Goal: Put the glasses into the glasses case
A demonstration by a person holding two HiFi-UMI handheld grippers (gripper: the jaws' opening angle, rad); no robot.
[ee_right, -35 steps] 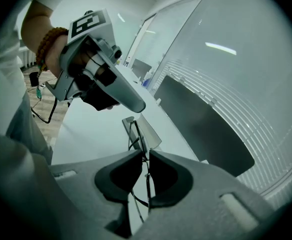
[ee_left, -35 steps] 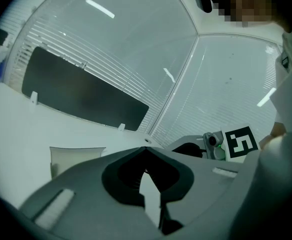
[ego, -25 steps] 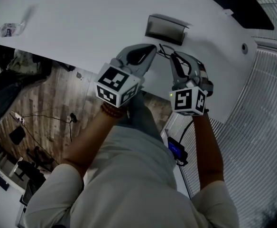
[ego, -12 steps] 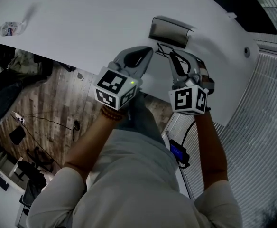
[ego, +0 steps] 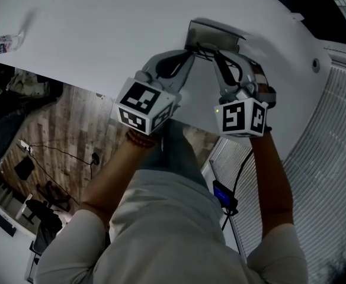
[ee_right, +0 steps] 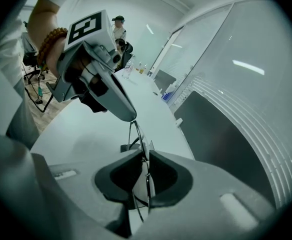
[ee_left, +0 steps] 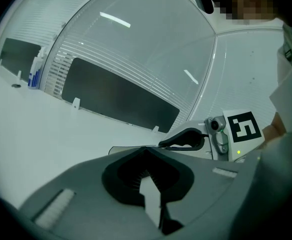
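Your right gripper (ee_right: 146, 153) has its jaws closed on the glasses (ee_right: 147, 176). The thin wire frame runs down the narrow slit between the two dark pads. Past the tips it rises in a loop toward the glasses case (ego: 213, 35). That grey case sits on the white table (ego: 102, 22). In the head view both of your grippers meet just at the case's near edge, so the glasses hang right in front of it. Whether any of the frame is already over the case's hollow cannot be told.

Your left gripper (ego: 188, 55) points at the near left corner of the case, with its jaws brought together at the tips. Its own view shows nothing between the pads, only a sliver of table below where they meet. In the right gripper view the wire loop reaches up to just under that left tip, but contact there cannot be made out. The right gripper's tips lie just beside the left ones, in front of the middle of the case.

A beaded bracelet (ego: 140, 139) sits on your left wrist, on the side away from the case. Well to the left of the case, a small packet (ego: 3, 41) lies on the table. Beyond the case stands a dark panel (ee_left: 121, 101).
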